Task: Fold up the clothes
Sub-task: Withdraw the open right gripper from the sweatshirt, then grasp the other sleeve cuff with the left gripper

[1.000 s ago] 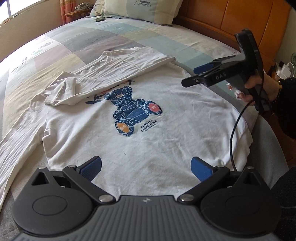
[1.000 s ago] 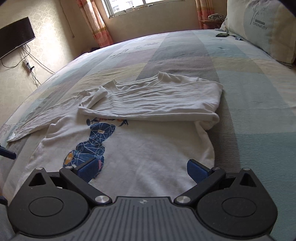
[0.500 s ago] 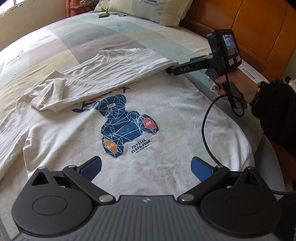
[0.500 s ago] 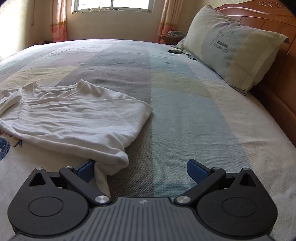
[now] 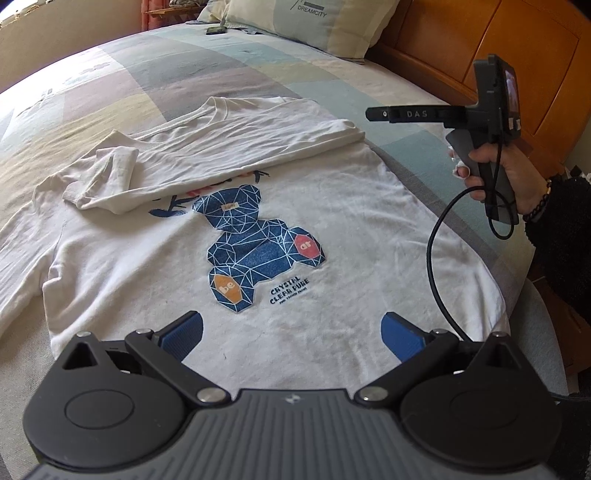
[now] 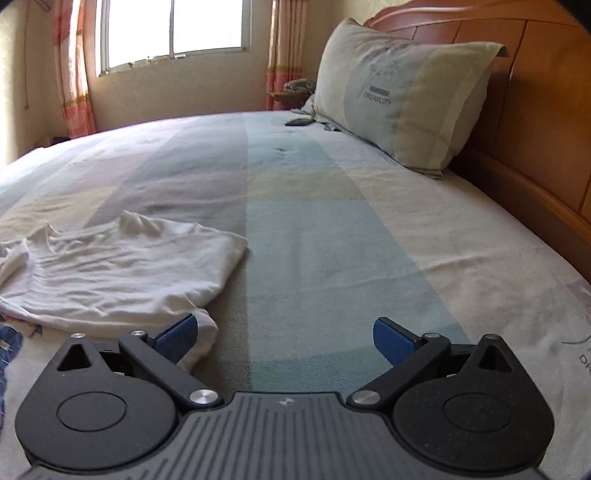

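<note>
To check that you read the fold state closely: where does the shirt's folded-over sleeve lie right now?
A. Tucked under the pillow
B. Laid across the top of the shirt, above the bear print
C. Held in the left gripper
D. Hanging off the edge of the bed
B: the sleeve lies across the white shirt above the blue bear print; the left gripper is open and holds nothing.

Daylight from window (image 6: 173,33), glare there; fisheye edges bent, perhaps soft.

The left wrist view looks down close over the white long-sleeved bear-print sweatshirt (image 5: 280,206). The right wrist view faces low along the pastel-checked bed (image 6: 332,229) toward the window. Both share the sweatshirt's folded upper edge and the pale pillow (image 6: 399,99).
</note>
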`<state>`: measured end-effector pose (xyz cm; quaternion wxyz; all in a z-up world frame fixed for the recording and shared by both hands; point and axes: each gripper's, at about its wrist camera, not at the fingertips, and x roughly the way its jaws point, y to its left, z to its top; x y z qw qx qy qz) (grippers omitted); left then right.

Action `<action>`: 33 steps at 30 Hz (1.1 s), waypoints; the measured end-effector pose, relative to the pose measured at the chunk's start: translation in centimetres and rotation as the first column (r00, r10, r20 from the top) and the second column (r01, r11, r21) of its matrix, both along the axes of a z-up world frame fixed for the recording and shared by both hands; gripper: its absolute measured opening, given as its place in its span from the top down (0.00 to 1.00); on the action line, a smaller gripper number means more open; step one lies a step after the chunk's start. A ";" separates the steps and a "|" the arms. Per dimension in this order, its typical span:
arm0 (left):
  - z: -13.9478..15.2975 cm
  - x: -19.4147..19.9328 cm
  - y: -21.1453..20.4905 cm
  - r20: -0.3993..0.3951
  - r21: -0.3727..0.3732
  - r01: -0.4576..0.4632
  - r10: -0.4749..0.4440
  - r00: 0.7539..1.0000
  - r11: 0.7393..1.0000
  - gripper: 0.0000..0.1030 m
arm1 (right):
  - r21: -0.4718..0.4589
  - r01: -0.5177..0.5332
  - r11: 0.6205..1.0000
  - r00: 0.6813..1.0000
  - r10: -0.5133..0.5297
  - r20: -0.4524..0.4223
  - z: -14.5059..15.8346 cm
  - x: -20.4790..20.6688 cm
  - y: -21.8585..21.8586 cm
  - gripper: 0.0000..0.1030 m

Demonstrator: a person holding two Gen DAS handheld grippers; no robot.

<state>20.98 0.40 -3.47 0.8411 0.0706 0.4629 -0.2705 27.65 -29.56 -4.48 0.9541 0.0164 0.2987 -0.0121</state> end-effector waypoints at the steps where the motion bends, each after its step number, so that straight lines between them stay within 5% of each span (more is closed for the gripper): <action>1: 0.1 0.0 0.0 0.003 -0.005 -0.007 0.007 1.000 1.000 0.01 | 0.042 -0.040 0.998 0.999 0.040 0.018 0.6 0.3 0.4 0.00; 5: 0.3 -0.2 0.5 0.008 -0.031 -0.025 0.025 1.000 0.999 0.01 | 0.337 -0.270 0.902 0.962 0.271 0.045 0.6 2.3 1.8 0.00; 10: 0.2 0.0 2.0 0.012 -0.042 -0.074 0.075 0.997 0.996 0.01 | 0.359 -0.224 0.906 0.961 0.267 -0.076 -2.4 3.7 3.6 0.00; 15: 0.5 2.5 4.4 0.059 -0.131 -0.210 0.219 0.974 0.969 0.01 | 0.318 -0.232 0.919 0.967 0.253 -0.026 -0.2 -1.5 4.2 0.00; 20: 1.0 6.5 6.6 0.058 -0.214 -0.353 0.372 0.926 0.911 0.01 | 0.445 -0.336 0.830 0.926 0.377 -0.003 -0.5 -6.0 6.0 0.00; 23: 0.0 9.6 8.5 -0.027 -0.307 -0.440 0.455 0.890 0.844 0.01 | 0.530 -0.348 0.773 0.894 0.444 -0.060 -2.9 -6.7 7.4 0.00; 33: -6.1 16.8 14.5 -0.323 -0.499 -0.677 0.609 0.725 0.541 0.03 | 0.603 -0.335 0.724 0.913 0.408 0.017 -4.7 -7.8 6.6 0.00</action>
